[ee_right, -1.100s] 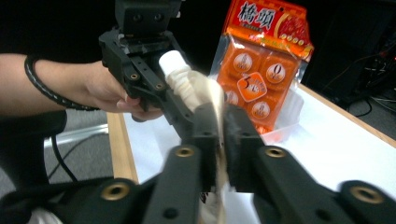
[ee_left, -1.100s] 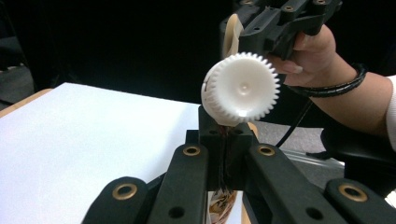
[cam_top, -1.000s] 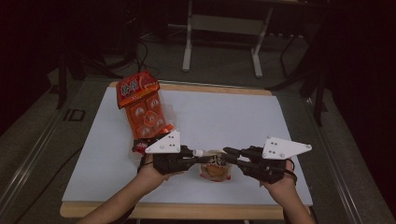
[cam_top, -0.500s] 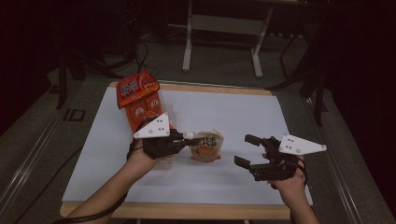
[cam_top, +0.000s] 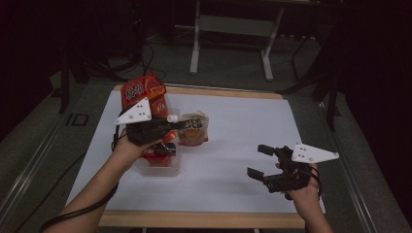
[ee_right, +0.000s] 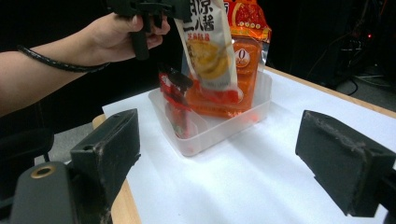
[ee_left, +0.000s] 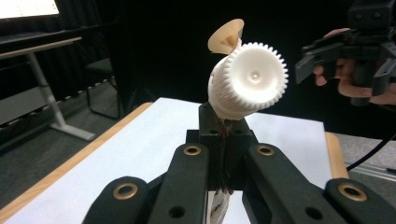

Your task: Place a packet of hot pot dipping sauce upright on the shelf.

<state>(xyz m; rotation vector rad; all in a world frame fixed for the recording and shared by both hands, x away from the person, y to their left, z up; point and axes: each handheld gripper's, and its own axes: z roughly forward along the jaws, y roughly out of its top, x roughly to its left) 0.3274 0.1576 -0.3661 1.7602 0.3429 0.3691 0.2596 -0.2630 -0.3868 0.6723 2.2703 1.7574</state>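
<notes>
High view: the left gripper (cam_top: 171, 127), at the left centre of the frame, is clamped on the neck of a soft sauce pouch (cam_top: 193, 129). The pouch is held clear of the white bench (cam_top: 233, 145), its long axis running toward the right of the frame. Below it, a clear plastic tray (cam_top: 163, 165) holds a tall orange bag (cam_top: 145, 94) and a red packet (cam_top: 158, 151), partly hidden by the hand. At lower right, the right gripper (cam_top: 260, 161) has just been opening and stands wide, with nothing between its jaws.

Left gripper view: the pouch's ribbed white cap (ee_left: 250, 79) faces the camera at centre; the pouch body is hidden.

Right gripper view: the pouch (ee_right: 208, 46) hangs at upper centre, cap end cut off, over the tray (ee_right: 219, 126).
</notes>
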